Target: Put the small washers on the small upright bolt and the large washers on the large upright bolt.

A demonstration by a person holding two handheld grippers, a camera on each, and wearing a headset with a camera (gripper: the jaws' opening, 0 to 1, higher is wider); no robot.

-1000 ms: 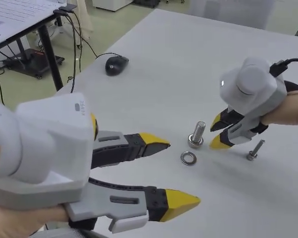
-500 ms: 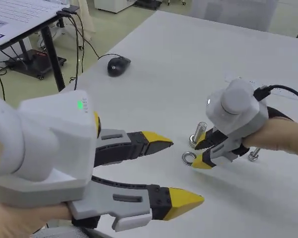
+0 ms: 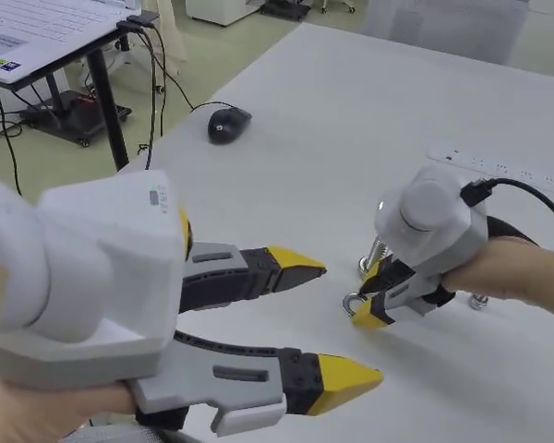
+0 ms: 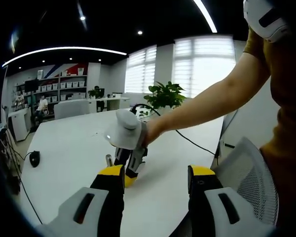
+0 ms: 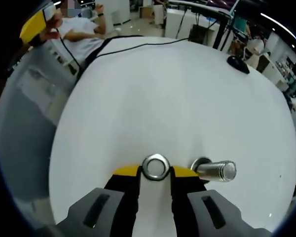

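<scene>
1. Step in hand, as I judge it: getting a large washer (image 5: 155,157) onto the large upright bolt (image 5: 215,171). The pick-up looks made, and the threading is not yet done.
2. The right gripper (image 5: 155,174) has its jaws drawn in to a narrow gap, and the washer is pinched by its rim between the yellow fingertips (image 5: 126,173). The ring stands out just beyond the tips with its hole clear.
3. In the right gripper view the large bolt stands just beside the fingers, close by one fingertip and apart from the washer. Whether the washer is clear of the table (image 3: 351,138) I cannot tell.
4. The next move probably calls for lifting the ring above the bolt's top, levelling it, centring the hole over the thread, then letting go.
5. The small upright bolt (image 3: 480,300) stands behind the right gripper, on the far side from its fingertips.
6. The left gripper (image 4: 156,174) hangs with its jaws spread wide, holding nothing and pointing toward the right one.
</scene>
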